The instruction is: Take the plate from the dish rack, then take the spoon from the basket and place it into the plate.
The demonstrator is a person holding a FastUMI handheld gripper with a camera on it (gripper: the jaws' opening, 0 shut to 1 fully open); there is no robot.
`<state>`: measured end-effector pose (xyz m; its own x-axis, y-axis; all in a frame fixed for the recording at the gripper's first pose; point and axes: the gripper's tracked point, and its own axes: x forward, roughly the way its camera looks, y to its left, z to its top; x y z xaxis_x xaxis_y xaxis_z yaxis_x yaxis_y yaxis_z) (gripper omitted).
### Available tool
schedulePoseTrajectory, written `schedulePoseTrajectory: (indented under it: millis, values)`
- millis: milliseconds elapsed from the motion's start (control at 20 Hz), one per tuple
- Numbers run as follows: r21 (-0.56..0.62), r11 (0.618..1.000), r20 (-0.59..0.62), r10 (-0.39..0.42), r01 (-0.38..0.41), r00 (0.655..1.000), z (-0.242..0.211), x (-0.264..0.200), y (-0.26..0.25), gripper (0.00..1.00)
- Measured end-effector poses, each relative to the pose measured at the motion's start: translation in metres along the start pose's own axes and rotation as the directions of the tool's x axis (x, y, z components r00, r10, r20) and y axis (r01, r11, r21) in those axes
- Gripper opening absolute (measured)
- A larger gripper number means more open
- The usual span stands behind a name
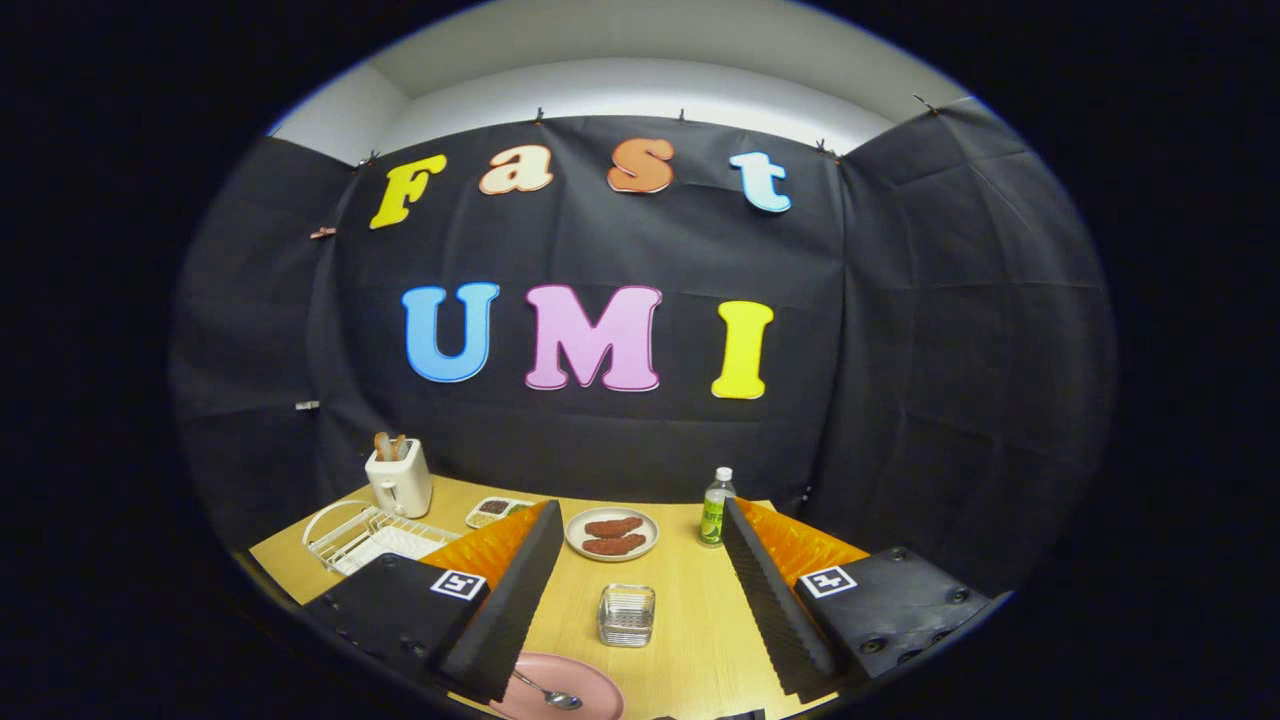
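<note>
Pink round plate lies on the wooden desk, just below the wide-spread, empty fingers, with the metal spoon already resting in it. Small wire basket sits between the fingers. Task looks finished; only withdrawal remains.

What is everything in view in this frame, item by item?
Pink plate: one, pink, nearest, between the fingers.
Spoon: one, silver, lying on the pink plate.
Basket: one, metal mesh, between the fingers, beyond the plate.
Food plate: one, pale, two brown pieces, beyond the basket.
Bottle: one, clear, green label, beside the food plate.
Dish rack: one, white wire.
Toaster: one, cream, behind the rack.
Small tray: one, beside the toaster.
Table: one, wood.
Gripper: one, open.
</note>
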<state>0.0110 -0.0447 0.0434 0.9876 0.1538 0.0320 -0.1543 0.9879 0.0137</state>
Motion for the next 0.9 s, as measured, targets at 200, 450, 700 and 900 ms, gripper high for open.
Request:
schedulePoseTrajectory:
  millis: [200, 450, 700, 900]
  values:
    - [0.026, 0.999, 0.017, -0.03, 0.03, 0.999, 0.006, 0.007, -0.046, 0.98]
    - [0.027, 1.0, 0.033, -0.016, 0.015, 0.999, -0.003, 0.032, -0.081, 0.97]
    - [0.026, 0.998, 0.026, 0.056, -0.057, 0.998, -0.015, 0.041, -0.08, 0.98]
    - [0.043, 0.996, 0.033, 0.072, -0.073, 0.997, -0.008, 0.04, -0.075, 0.98]
